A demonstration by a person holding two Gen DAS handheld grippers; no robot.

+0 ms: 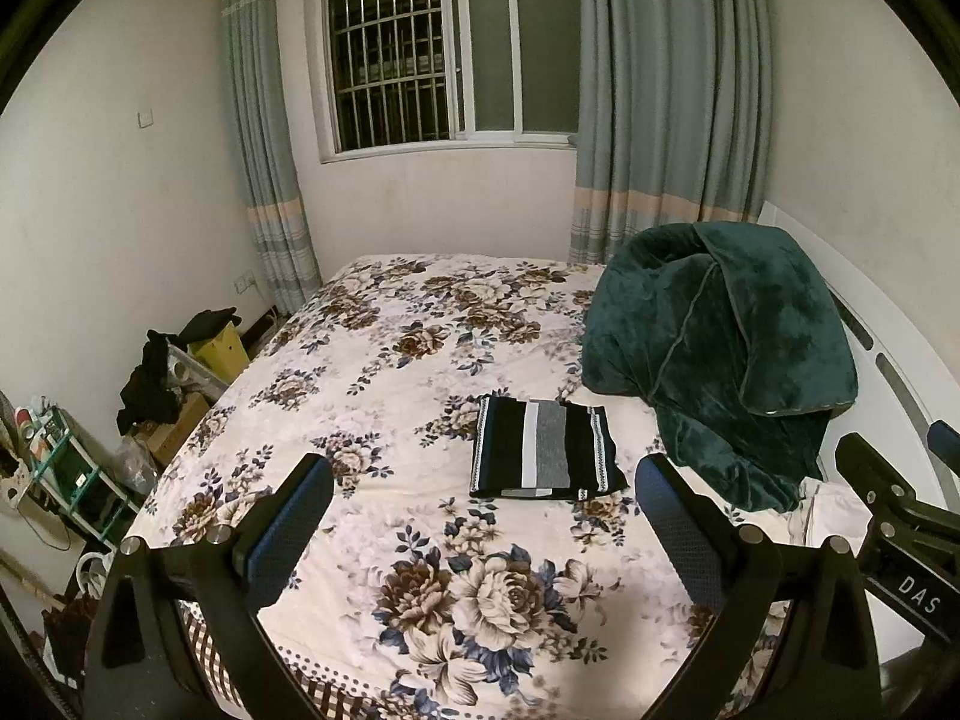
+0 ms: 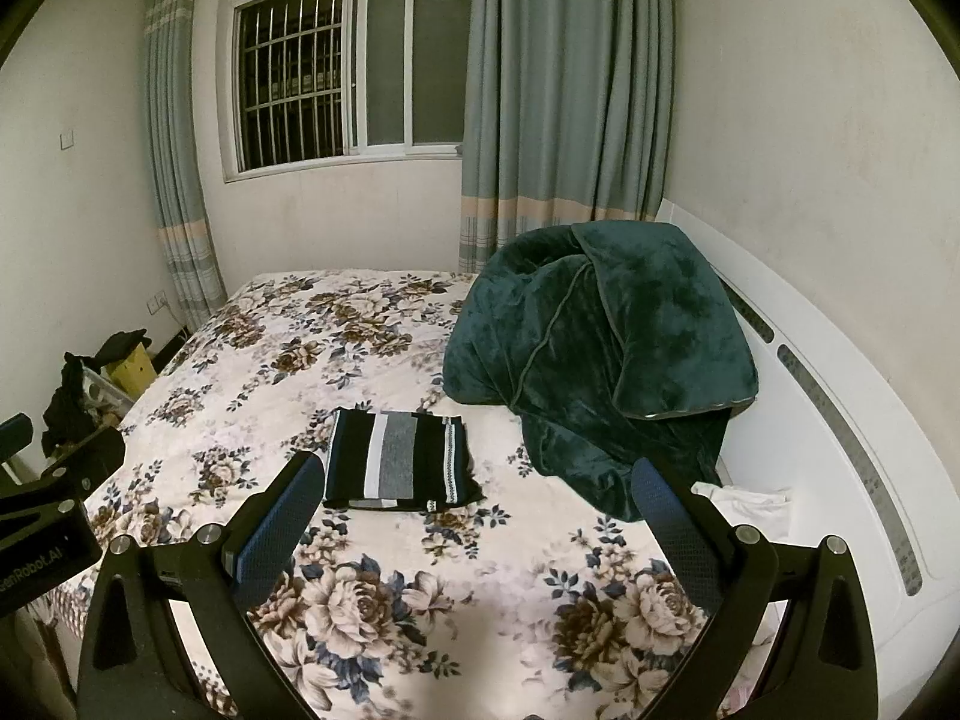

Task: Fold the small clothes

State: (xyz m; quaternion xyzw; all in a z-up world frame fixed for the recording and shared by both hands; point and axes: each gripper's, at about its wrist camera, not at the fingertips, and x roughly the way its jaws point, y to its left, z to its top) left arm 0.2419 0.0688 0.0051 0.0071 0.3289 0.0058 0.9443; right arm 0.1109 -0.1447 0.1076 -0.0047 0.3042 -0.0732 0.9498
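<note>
A striped garment [image 1: 543, 449] in black, white and grey lies folded into a neat rectangle on the floral bedspread [image 1: 384, 360]. In the right wrist view the same garment [image 2: 399, 459] sits just beyond the left finger. My left gripper [image 1: 483, 474] is open, held above the near part of the bed, with nothing between its blue pads. My right gripper [image 2: 477, 474] is open too and holds nothing. The right gripper's body [image 1: 900, 516] shows at the right edge of the left wrist view. The left gripper's body [image 2: 42, 510] shows at the left edge of the right wrist view.
A dark green plush blanket [image 1: 720, 354] is heaped on the bed's right side against the white headboard [image 2: 840, 420]. White cloth [image 2: 744, 498] lies beside it. Boxes, dark clothes and a shelf [image 1: 72, 468] crowd the floor to the left. A window and curtains stand behind.
</note>
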